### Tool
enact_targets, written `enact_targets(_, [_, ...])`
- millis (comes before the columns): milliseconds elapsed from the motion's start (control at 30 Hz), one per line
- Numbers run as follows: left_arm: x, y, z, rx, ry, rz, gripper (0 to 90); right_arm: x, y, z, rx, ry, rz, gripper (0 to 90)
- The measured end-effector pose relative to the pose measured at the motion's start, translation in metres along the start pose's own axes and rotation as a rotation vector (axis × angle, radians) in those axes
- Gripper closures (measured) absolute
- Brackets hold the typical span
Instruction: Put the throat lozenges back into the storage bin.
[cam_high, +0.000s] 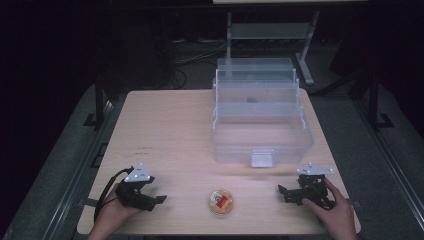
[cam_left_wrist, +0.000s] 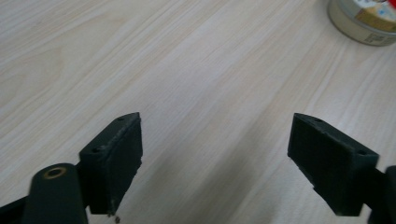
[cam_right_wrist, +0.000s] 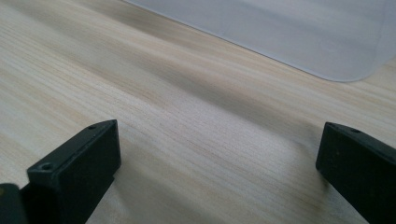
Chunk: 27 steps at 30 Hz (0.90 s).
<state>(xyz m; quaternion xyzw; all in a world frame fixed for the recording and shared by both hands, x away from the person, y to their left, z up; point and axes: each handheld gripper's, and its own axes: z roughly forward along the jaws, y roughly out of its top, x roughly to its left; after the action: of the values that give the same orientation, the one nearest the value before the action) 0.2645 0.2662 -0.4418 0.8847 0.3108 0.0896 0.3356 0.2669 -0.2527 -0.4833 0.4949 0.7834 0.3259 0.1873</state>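
Note:
A small round tin (cam_high: 221, 201) with a yellow and red label lies near the table's front edge, between the two grippers. Its rim also shows at the top right of the left gripper view (cam_left_wrist: 362, 21). My left gripper (cam_high: 159, 200) rests low at the front left, held by a hand, jaws wide apart over bare wood (cam_left_wrist: 215, 149). My right gripper (cam_high: 283, 191) sits at the front right, also open (cam_right_wrist: 219, 154), with nothing between its jaws. A clear plastic tiered box (cam_high: 260, 117) stands open behind the tin; its bottom corner (cam_right_wrist: 299, 32) appears ahead of the right gripper.
The light wooden table (cam_high: 170, 135) has bare room on its left half. A white latch (cam_high: 262, 158) hangs on the box's front. Dark floor, cables and a metal stand lie beyond the far edge.

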Motion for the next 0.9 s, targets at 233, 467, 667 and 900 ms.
enact_targets(233, [-0.003,0.01,-0.001,0.016,-0.022,0.003,21.2,0.0,0.0,0.0,0.0,0.0,0.0,0.0])
enact_targets(467, [-0.005,0.019,-0.003,0.015,-0.029,0.013,21.2,0.0,0.0,0.0,0.0,0.0,0.0,0.0])
enact_targets(667, [-0.013,0.036,0.002,0.024,-0.067,0.043,21.2,0.0,0.0,0.0,0.0,0.0,0.0,0.0])
enact_targets(900, [-0.023,0.05,0.008,0.032,-0.099,0.077,21.1,0.0,0.0,0.0,0.0,0.0,0.0,0.0])
